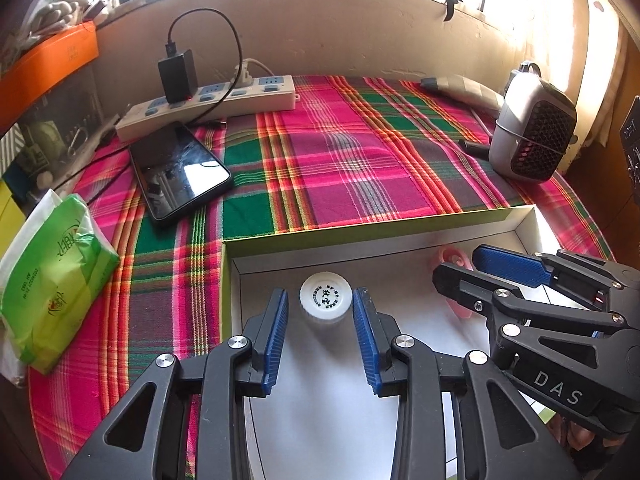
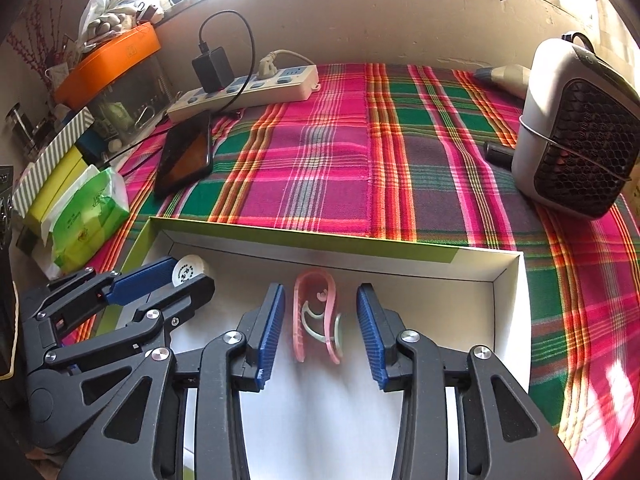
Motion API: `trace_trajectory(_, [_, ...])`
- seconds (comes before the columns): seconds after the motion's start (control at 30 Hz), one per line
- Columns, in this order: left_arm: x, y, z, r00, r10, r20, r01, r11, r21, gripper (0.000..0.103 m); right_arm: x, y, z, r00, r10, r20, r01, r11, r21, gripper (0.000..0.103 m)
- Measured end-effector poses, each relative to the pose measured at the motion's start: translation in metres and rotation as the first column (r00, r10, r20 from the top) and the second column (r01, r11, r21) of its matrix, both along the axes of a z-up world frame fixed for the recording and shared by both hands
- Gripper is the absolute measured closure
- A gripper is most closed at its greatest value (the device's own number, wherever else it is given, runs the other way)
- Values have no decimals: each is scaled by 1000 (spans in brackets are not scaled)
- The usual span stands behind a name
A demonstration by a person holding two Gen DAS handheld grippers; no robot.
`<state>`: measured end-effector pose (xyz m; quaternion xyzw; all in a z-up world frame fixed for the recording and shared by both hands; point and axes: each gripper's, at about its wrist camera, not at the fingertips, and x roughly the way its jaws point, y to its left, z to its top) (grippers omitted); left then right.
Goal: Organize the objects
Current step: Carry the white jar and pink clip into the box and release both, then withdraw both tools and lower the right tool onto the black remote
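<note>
— Standing upright in the box [image 1: 400, 226], the white bottle [image 1: 326, 295] sits dead ahead between the left gripper [image 1: 320, 336] jaws, spread, untouched.
— And the pink clip [image 2: 316, 316]?
— Lengthwise between the right gripper [image 2: 320, 336] jaws, also released.

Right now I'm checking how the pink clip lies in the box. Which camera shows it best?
The right wrist view: the pink clip lies whole on the box floor between the open right gripper fingers. In the left wrist view the right gripper's fingers cover most of it, leaving only pink bits.
</note>
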<state>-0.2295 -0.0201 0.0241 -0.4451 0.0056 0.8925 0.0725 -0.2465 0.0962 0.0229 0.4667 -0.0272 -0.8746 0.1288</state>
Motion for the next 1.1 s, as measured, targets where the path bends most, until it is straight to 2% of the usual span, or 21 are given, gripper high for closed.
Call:
trace_trajectory(0.7, [69,-14,39,994,23,-107,-19,999,42,71,62,17,34,996,-15,-89,9,997,-72,59])
trace_trajectory(0.97, [103,-22,34,993,40,-110,-36,999,37,71,99,19,42,988,16,-153,-18,1000,-8,59])
trace_trajectory(1.1, [119,-27,32,992,50,-118,-42,997,62,71,114,26,38,988,14,-152,-14,1000,-1,59])
